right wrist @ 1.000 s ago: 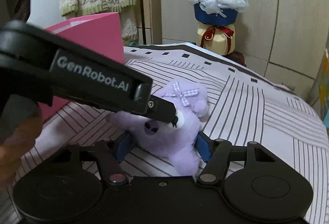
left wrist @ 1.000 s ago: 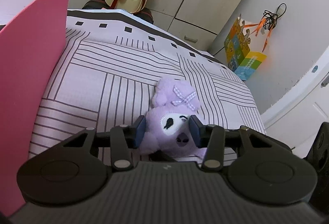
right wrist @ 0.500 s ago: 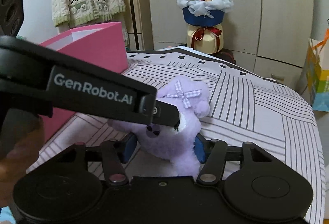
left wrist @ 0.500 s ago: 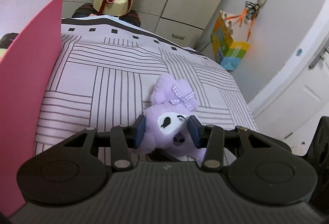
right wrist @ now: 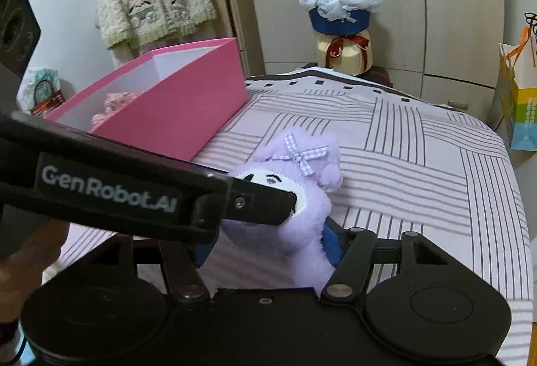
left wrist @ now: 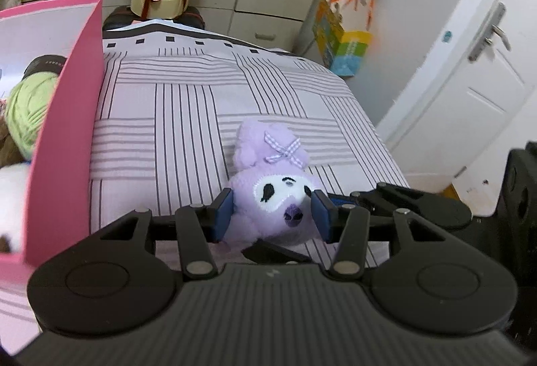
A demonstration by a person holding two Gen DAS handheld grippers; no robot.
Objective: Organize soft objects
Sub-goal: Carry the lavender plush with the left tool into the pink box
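Grippers both clamp the fluffy purple plush toy [left wrist: 272, 198] at lower centre: left gripper [left wrist: 272, 215] on its head, right gripper [right wrist: 268, 243] on its body; bow toward frame top, above striped bedsheet [left wrist: 188, 104]

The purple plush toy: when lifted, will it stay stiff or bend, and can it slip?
The purple plush toy probably bends: its fuzzy body bulges around the left gripper. It looks light for its size. Slipping seems unlikely, since the right gripper jaws also press into its fur.
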